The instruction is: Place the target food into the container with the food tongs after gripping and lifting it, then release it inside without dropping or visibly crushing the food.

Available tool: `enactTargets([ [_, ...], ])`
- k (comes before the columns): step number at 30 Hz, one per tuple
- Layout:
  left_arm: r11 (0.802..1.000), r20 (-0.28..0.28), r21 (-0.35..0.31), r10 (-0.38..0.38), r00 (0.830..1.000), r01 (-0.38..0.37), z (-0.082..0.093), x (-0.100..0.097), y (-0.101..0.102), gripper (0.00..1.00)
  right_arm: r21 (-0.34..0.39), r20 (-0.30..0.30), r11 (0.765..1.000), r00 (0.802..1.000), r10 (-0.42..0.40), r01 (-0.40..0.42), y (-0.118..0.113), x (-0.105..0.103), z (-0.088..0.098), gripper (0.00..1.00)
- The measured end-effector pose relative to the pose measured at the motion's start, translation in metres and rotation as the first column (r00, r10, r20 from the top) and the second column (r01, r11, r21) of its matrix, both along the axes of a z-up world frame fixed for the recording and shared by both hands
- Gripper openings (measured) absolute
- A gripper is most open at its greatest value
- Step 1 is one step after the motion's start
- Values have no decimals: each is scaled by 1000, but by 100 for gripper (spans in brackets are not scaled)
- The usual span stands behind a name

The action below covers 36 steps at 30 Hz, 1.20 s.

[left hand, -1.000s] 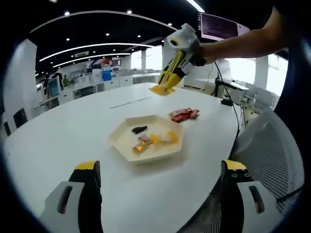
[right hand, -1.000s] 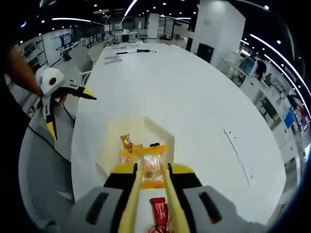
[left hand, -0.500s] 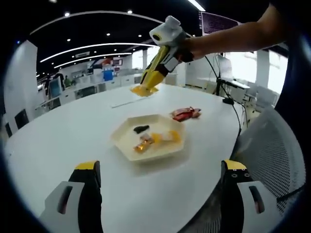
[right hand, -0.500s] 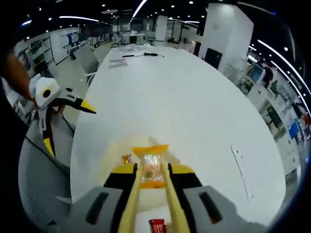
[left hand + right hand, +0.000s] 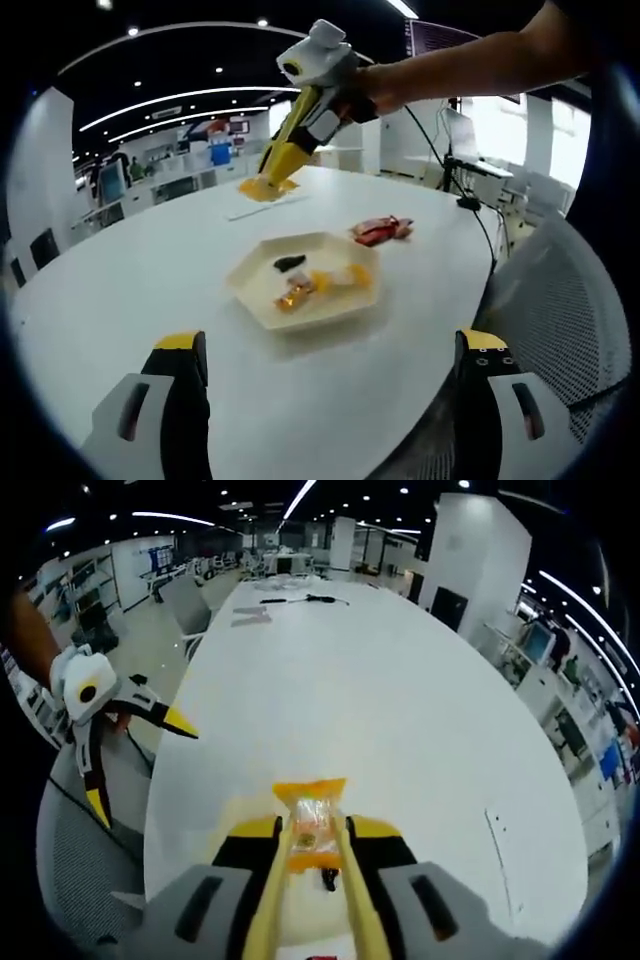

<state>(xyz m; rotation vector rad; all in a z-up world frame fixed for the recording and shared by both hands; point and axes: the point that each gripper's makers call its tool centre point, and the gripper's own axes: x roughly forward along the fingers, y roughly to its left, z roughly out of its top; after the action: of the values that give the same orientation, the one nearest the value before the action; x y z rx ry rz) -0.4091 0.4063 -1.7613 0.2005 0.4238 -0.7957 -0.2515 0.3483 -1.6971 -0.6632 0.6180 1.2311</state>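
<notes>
A cream hexagonal plate (image 5: pixel 262 310) lies on the white table with a black piece (image 5: pixel 288 263), an orange wrapped sweet (image 5: pixel 293 295) and a yellow packet (image 5: pixel 347 277) in it. My right gripper (image 5: pixel 291 138) hangs high above the table past the plate's far side. It is shut on yellow food tongs (image 5: pixel 272 900), whose tips pinch a yellow snack packet (image 5: pixel 310 815), also seen as the yellow snack packet (image 5: pixel 260 188). My left gripper (image 5: pixel 333 345) is open and holds nothing, near the table's edge. The plate's rim (image 5: pixel 225 815) peeks out beneath my right gripper (image 5: pixel 312 828).
A red snack packet (image 5: pixel 380 230) lies on the table right of the plate. A grey mesh chair (image 5: pixel 570 330) stands at the table's edge. My left gripper (image 5: pixel 140 765) shows over another chair. Papers and a dark tool (image 5: pixel 300 598) lie at the table's far end.
My right gripper has carried the yellow packet up and leftward in the left gripper view, past the plate's far side. The plate has slid down under the jaws in the right gripper view.
</notes>
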Motion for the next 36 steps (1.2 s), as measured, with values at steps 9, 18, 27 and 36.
enactTargets([
  [9, 1000, -1, -1, 13, 1000, -13, 0, 2, 2, 100, 52, -14, 998, 1000, -21, 22, 0, 1, 4, 27],
  [18, 1000, 7, -4, 5, 1000, -5, 2, 1, 1, 100, 79, 9, 997, 1000, -11, 10, -19, -5, 20, 28],
  [27, 1000, -3, -21, 5, 1000, -5, 2, 1, 1, 100, 100, 25, 993, 997, -69, 66, -65, -7, 29, 29],
  [36, 999, -22, -36, 1, 1000, -2, 0, 0, 1, 100, 104, 45, 987, 991, -127, 122, -109, -17, 30, 29],
])
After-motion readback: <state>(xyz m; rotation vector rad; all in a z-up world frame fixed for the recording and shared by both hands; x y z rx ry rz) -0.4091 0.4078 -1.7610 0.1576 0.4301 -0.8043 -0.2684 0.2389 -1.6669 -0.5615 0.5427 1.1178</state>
